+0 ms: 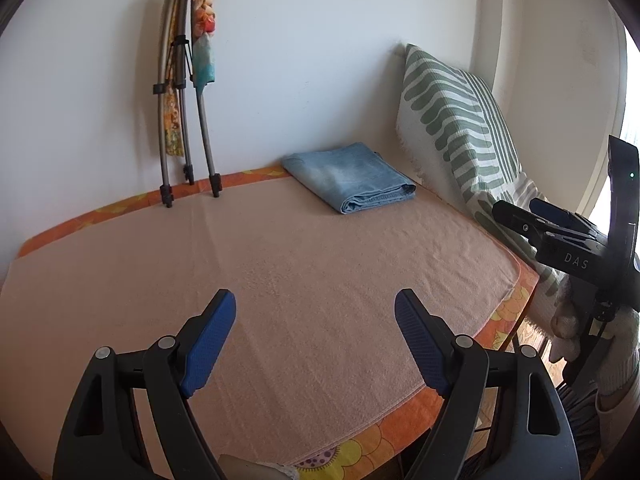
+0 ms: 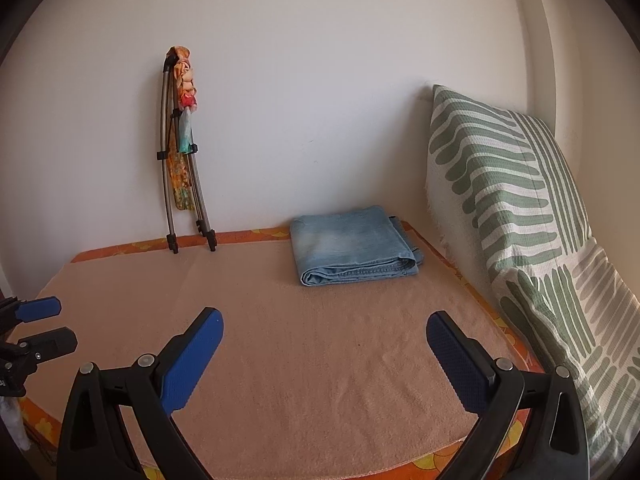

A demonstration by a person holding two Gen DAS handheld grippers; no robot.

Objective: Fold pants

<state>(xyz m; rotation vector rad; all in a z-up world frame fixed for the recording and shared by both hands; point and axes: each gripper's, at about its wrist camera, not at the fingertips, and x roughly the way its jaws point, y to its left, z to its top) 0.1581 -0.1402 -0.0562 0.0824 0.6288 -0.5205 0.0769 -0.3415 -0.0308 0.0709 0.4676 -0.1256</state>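
Jeans [image 2: 354, 245] folded, lying on towel [image 2: 304, 360] at far edge, near pillow [image 2: 512, 208]. Left gripper [image 1: 315, 304] & right gripper [image 2: 325, 326] both w/ jaws spread, empty, well short of jeans.

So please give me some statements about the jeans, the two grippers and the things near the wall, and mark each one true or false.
1. The jeans lie folded on the peach towel. True.
2. The left hand-held gripper is shut on the jeans. False: it is open, holds nothing and is apart from them.
3. The right hand-held gripper is open and holds nothing. True.
4. The folded metal stand lies flat on the towel. False: it leans upright against the wall.
5. A green and white patterned cushion stands to the right of the jeans. True.
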